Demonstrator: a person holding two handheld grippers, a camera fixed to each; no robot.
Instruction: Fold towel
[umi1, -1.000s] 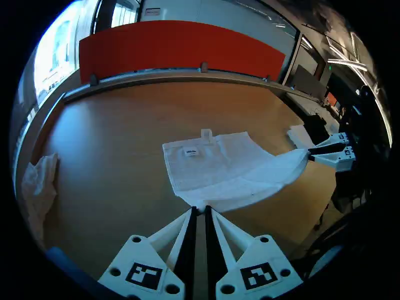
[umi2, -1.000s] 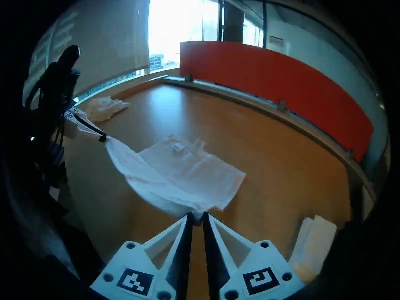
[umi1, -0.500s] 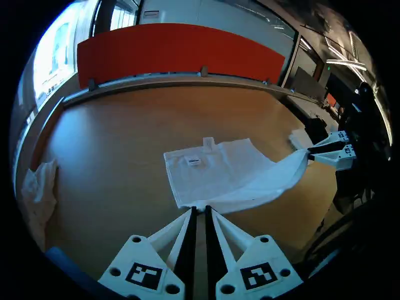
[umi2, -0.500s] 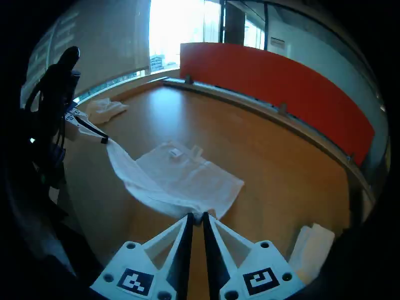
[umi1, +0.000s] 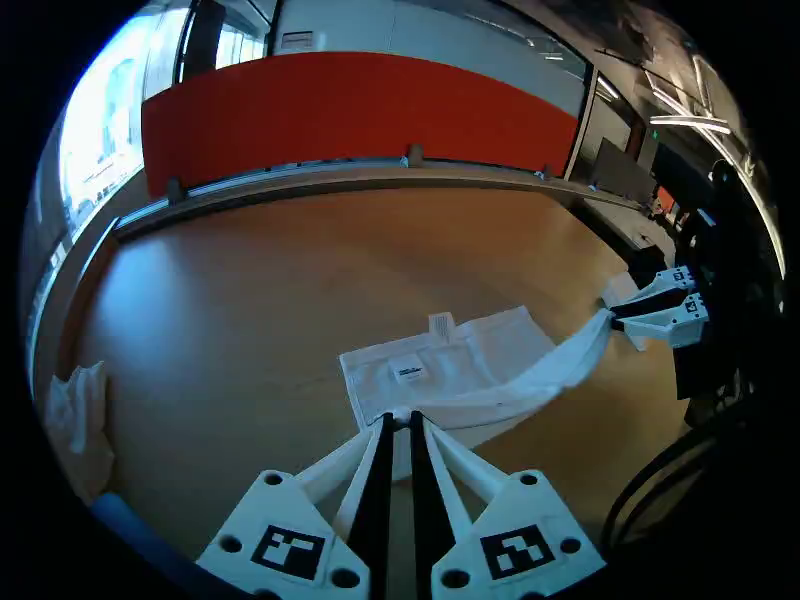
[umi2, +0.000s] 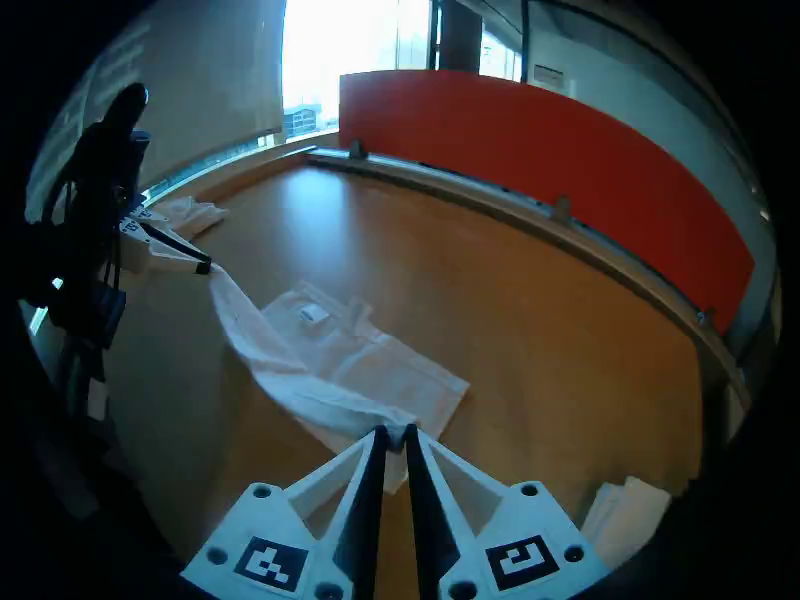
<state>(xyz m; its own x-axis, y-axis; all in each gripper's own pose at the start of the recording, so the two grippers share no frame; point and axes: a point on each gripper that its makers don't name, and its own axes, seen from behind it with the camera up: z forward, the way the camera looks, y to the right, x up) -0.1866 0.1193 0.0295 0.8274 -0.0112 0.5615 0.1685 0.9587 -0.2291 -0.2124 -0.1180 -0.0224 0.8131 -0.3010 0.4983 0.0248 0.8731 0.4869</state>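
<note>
The left tool (umi1: 400, 418) has its two fingers pressed close together, clamped on one near corner of the white rectangular cloth towel (umi1: 450, 365). The right tool (umi2: 393, 430) is likewise pinched tight on the other near corner. Between them the towel's near edge hangs off the brown wooden bench (umi1: 250, 290) as a sagging band. The far part lies flat near the middle of the bench, with a small white label (umi1: 408, 371) on top.

In the left gripper view the right tool shows far off at the right, gripping the end of that raised band. In the right gripper view the left tool shows at the left in the same way.

A long red panel (umi1: 360, 105) stands along the bench's far edge. A crumpled white cloth (umi1: 70, 425) lies well apart from the towel, and a stack of folded white cloths (umi2: 625, 510) sits near the bench's edge.
</note>
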